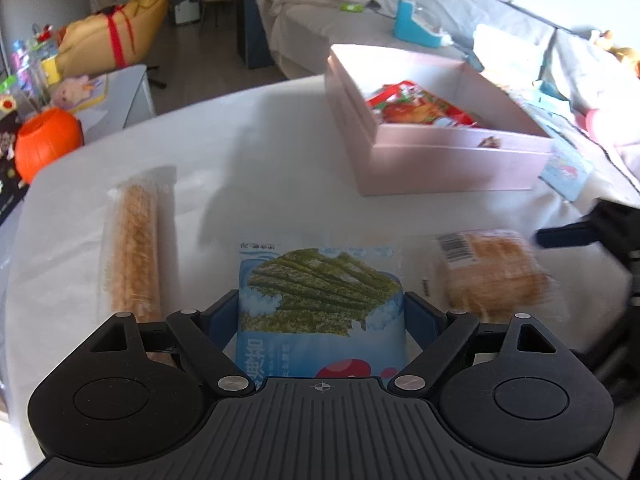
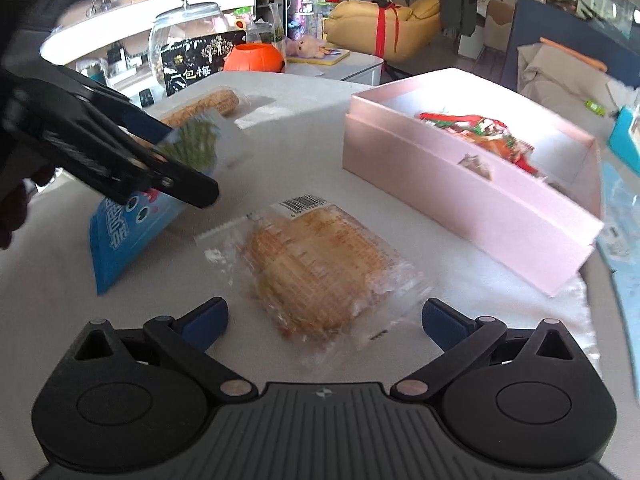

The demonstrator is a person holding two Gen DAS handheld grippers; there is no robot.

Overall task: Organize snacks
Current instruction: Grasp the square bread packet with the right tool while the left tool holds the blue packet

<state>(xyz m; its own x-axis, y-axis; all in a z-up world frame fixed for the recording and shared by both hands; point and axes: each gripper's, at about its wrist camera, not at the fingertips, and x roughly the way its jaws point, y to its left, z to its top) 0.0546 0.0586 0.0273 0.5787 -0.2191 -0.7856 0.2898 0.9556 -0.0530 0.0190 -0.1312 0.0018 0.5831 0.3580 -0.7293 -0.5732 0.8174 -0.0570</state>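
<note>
My left gripper is shut on a blue seaweed snack pack; the right wrist view shows that pack tilted and lifted off the white table. My right gripper is open, its fingers on either side of a clear bread pack lying flat, not touching it. The bread pack lies right of the seaweed pack. A long cracker-stick pack lies at the left. An open pink box holds a red snack bag.
The pink box stands at the back right, with a blue leaflet by its right side. An orange pumpkin bucket, a glass jar and a black carton stand beyond the table's far-left edge. A sofa lies behind.
</note>
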